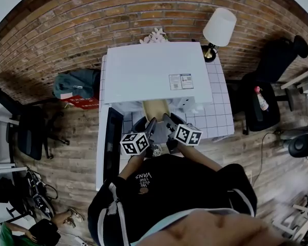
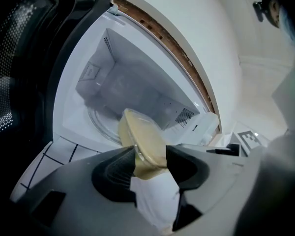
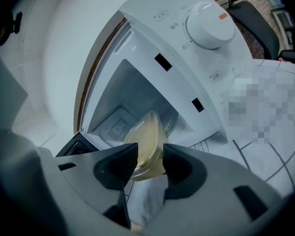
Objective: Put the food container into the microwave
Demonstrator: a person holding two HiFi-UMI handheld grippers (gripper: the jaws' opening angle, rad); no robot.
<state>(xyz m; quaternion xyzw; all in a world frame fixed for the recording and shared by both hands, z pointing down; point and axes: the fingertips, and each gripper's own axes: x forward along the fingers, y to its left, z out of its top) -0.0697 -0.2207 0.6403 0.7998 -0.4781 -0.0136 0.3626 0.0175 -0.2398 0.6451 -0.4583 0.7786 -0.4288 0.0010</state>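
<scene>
The food container [image 1: 156,109] is a shallow clear tub with pale yellow contents. It hangs at the mouth of the white microwave [image 1: 156,70], whose door [image 1: 113,142] stands swung open to the left. My left gripper [image 1: 150,127] is shut on the container's left rim [image 2: 142,144], with the cavity [image 2: 123,82] and glass turntable [image 2: 101,127] just beyond. My right gripper [image 1: 167,121] is shut on the other rim [image 3: 147,141], in front of the opening [image 3: 132,97]. In both gripper views the container sits tilted between the black pads.
The microwave stands on a white tiled table [image 1: 215,111] against a brick wall, with its control dial [image 3: 209,18] right of the opening. A lamp [image 1: 218,29] is at the table's back right. A black chair [image 1: 267,86] is on the right, a bag [image 1: 77,83] on the left.
</scene>
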